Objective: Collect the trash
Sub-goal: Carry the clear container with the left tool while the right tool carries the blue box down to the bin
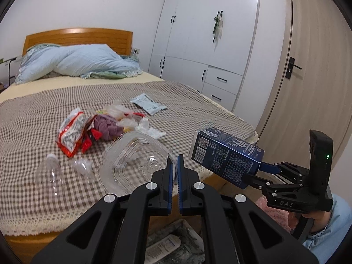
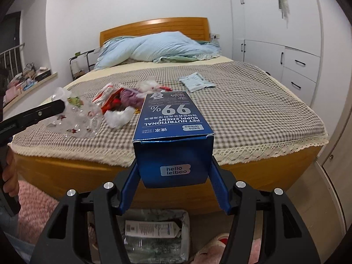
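Right gripper (image 2: 173,189) is nearest the lens: blue pads clamped on both sides of the dark blue cardboard supplement box (image 2: 173,136), jaws about halfway wide, box held near its back end and sticking forward over the bed edge. Left view shows the same box (image 1: 226,156) tilted up, cantilevered from the pads.

Left gripper (image 1: 175,171) is fully closed, pinching the rim of the clear crumpled plastic container (image 1: 134,160). In the right view the container (image 2: 77,118) hangs from the left tip, above the blanket.

Grey-lined trash bin (image 2: 154,237) sits on the floor directly below both grippers, against the wooden bed frame, already holding a white-labelled pack. Both items look ready to drop, my read.

Still on the checked blanket (image 1: 66,101):
- red-and-white snack bag (image 1: 72,132)
- purple crumpled cloth-like wad (image 1: 107,127)
- white tissue scraps (image 1: 149,129)
- clear plastic bottle (image 1: 51,169), lying down
- flat grey-white pouch (image 1: 148,103), apart from the pile

Risks:
- Box is gripped at one end only, so the long overhang could pivot it out of the pads or land it on the bin rim.
- Container is thin and springy, held by an edge; it could slip out early and fall on the blanket or floor.
- Bin mouth is narrow and partly filled, so releasing both at once may jam them or bounce one out.
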A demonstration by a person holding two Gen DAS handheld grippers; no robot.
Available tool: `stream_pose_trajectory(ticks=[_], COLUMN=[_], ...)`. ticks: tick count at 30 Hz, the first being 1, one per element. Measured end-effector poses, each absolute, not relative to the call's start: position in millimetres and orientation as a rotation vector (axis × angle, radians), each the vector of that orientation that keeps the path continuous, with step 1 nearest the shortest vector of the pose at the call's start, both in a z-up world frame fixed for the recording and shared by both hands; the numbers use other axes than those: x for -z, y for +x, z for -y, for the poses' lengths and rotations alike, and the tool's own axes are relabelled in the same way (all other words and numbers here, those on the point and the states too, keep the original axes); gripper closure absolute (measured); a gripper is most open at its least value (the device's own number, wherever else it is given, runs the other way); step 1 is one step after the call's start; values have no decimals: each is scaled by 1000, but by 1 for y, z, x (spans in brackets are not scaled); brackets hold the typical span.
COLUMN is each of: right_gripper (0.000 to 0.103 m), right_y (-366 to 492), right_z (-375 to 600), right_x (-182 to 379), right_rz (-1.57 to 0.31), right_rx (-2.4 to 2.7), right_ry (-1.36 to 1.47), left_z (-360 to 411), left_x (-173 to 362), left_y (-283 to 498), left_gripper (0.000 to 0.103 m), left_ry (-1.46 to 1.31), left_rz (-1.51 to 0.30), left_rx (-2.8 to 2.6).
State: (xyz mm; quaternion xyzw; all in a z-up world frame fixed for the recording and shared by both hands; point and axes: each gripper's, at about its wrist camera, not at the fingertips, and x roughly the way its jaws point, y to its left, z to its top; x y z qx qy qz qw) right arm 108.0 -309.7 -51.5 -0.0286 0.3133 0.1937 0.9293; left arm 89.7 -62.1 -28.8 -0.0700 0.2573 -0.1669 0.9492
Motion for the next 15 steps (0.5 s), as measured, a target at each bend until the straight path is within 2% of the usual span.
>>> stream_pose_trajectory(ticks=[15], right_gripper=[44], right_y=[79], right_z=[304], right_x=[78], right_rz=[-778], right_rx=[-469], right_ry=[-152], left_z=[78], left_x=[56], left_y=[66], left_gripper=[102], left_ry=[-116], left_rz=[-606], left_rx=[390])
